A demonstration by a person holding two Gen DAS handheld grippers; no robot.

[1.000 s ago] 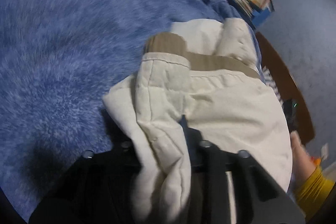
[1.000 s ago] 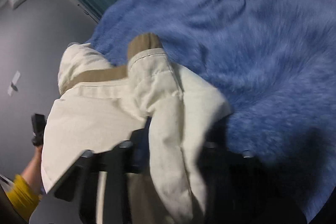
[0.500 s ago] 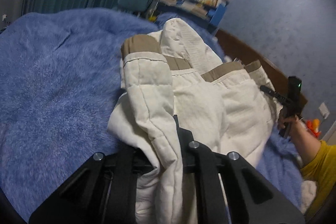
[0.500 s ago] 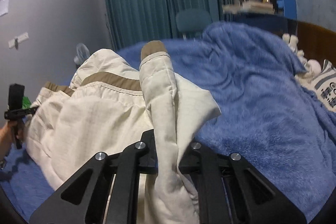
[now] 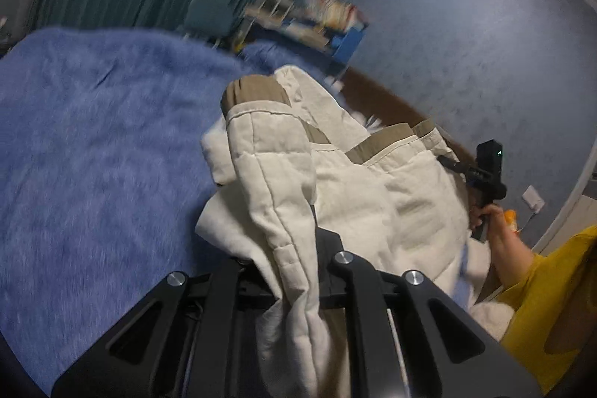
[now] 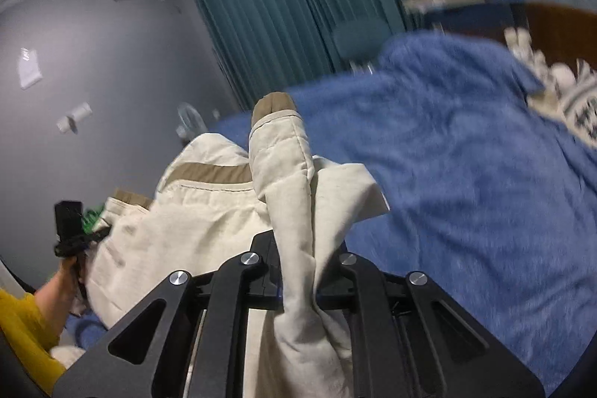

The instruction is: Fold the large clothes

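Left wrist view: blue blanket (image 5: 93, 155) spread wide below, cream padded garment (image 5: 373, 196) lifted above it, strung between both tools. Could sag or slip free unevenly if either pinch loosens, spoiling the fold. Looks bulky, quilted, tan-trimmed at the cuffs. Left gripper (image 5: 294, 271) clenched on one sleeve; right gripper (image 6: 298, 267) clenched on the other.

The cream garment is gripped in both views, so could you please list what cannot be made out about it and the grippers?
- Left gripper fingertips: left wrist view, buried in the garment.
- Right gripper fingertips: right wrist view, wrapped by the sleeve.
- Garment's lower part: both views, cut off by the bottom edge.
- Shelf items: both views, blurred.
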